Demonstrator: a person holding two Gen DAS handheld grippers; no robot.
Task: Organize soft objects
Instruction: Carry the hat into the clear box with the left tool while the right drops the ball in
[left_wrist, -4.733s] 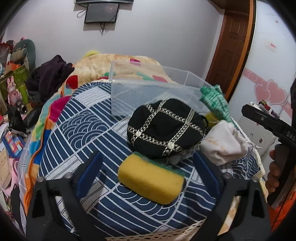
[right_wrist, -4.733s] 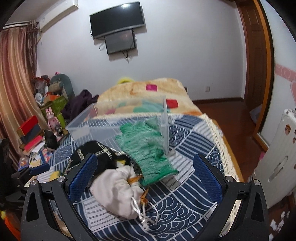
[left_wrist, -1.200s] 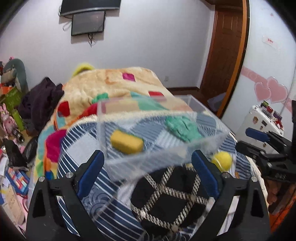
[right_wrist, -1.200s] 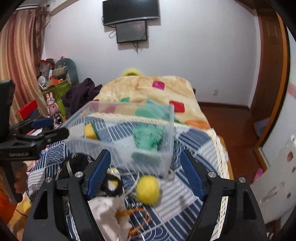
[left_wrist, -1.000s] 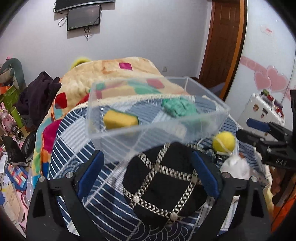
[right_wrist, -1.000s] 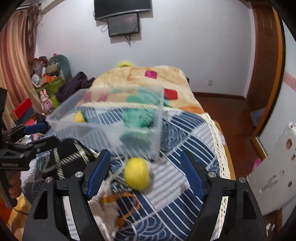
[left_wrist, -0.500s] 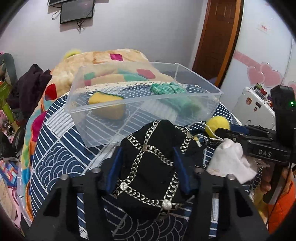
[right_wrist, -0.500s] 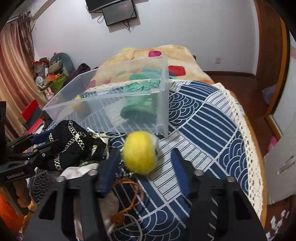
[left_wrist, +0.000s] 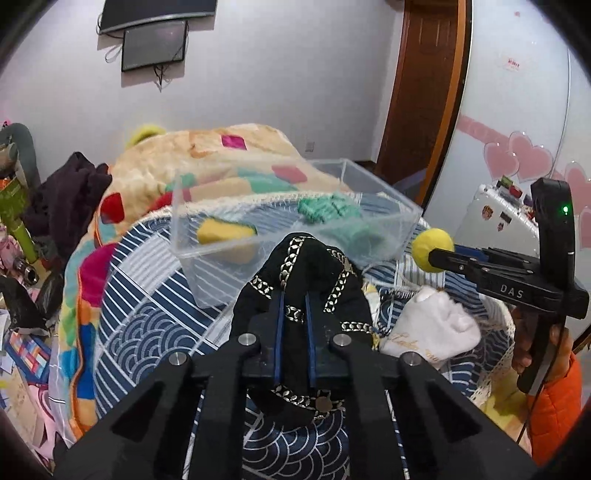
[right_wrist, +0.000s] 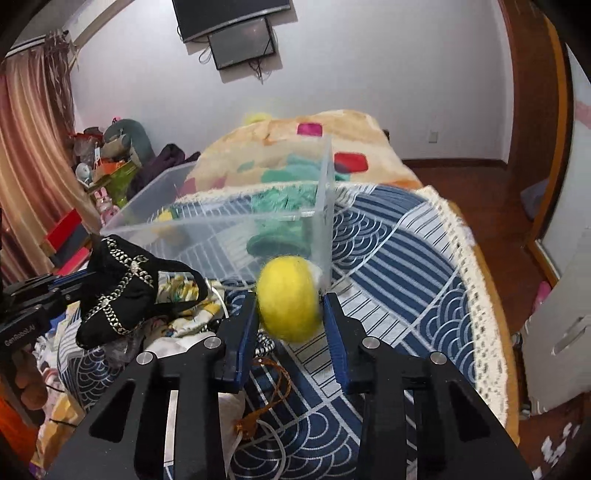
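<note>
My left gripper (left_wrist: 294, 314) is shut on a black hat with silver chain trim (left_wrist: 306, 266) and holds it lifted just in front of the clear plastic bin (left_wrist: 384, 236). The hat also shows in the right wrist view (right_wrist: 122, 284). My right gripper (right_wrist: 290, 314) is shut on a yellow fuzzy ball (right_wrist: 288, 299), raised near the bin's right corner (right_wrist: 327, 206); the ball also shows in the left wrist view (left_wrist: 432, 249). Inside the bin lie a yellow sponge (left_wrist: 223, 232) and a green knit glove (left_wrist: 328, 208).
A white drawstring pouch (left_wrist: 428, 332) lies on the blue-and-white patterned cloth (right_wrist: 399, 258) at the right. A floral quilt (left_wrist: 207, 155) is heaped behind the bin. Clutter and dark clothes (left_wrist: 62, 199) sit at the left. A white cabinet (right_wrist: 554, 314) stands at the right.
Both grippers closed: the left onto the black hat, the right onto the yellow ball. Both objects have been lifted off the cloth toward the bin.
</note>
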